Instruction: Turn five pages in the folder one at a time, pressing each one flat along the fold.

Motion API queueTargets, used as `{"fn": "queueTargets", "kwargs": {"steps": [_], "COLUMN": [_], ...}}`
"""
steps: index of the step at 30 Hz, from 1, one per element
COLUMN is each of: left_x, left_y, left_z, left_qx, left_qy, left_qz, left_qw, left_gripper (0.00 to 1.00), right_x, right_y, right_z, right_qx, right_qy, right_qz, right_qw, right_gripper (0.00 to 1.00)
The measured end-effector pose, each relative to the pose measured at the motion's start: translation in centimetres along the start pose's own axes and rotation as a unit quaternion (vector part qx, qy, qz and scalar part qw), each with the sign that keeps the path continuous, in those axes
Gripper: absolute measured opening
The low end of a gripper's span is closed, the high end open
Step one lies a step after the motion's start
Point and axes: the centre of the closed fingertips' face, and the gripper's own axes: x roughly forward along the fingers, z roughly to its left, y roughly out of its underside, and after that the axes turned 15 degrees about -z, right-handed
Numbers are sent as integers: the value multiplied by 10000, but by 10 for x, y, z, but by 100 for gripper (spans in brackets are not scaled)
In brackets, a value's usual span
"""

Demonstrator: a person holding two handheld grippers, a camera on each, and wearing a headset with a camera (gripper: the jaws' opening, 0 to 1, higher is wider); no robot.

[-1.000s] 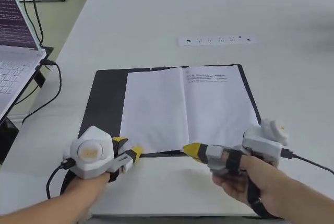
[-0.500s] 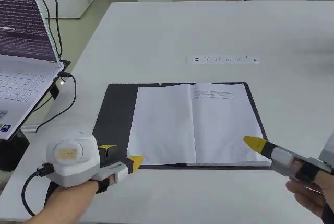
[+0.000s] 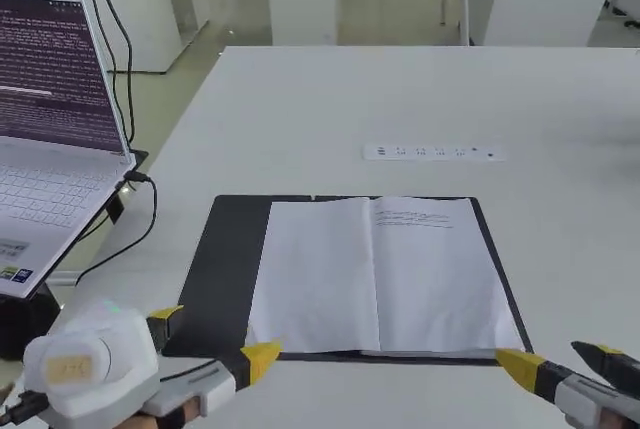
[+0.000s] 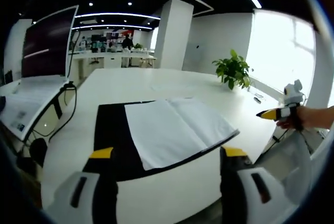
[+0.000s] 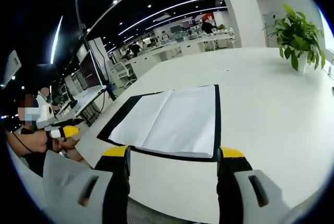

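A: Right gripper [image 3: 560, 361] is backing off the fold toward the folder [image 3: 228, 269] near-right corner; jaws gaping, empty.
B: Left gripper [image 3: 212, 339] is hovering near-left, also gaping, empty; folder's lying open on the table [image 3: 300, 99]; next page-turn probably coming.

right gripper [image 3: 562, 359] off the fold, now past folder's [image 3: 235, 269] near right corner

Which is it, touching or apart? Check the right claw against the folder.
Apart. The left gripper view shows the right claw held off to the side, with bare white table between its yellow tip and the folder.
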Motion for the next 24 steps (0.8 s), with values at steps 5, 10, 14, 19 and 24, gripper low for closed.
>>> {"fn": "queueTargets", "kwargs": {"steps": [5, 10, 14, 19, 24], "left_x": [-2, 0, 1, 5, 18], "left_y": [2, 1, 5, 7, 4], "left_z": [-6, -8, -8, -8, -14], "left_qx": [154, 226, 273, 240, 327], "left_qy": [106, 158, 164, 160, 265], "left_qz": [143, 170, 287, 325, 377], "left_qw": [9997, 9995, 9991, 9991, 9984], "left_gripper": [82, 85, 91, 90, 90], "right_x": [-2, -8, -10, -10, -7], "right_y": [-7, -5, -5, 3, 4], "right_z": [-4, -11, -20, -19, -17], "right_qx": [122, 154, 234, 260, 105], "right_qy": [40, 106, 142, 118, 46], "right_qz": [-176, -205, -228, -130, -68], "right_qw": [9998, 9996, 9994, 9995, 9999], "right_gripper": [67, 67, 68, 69, 77]}}
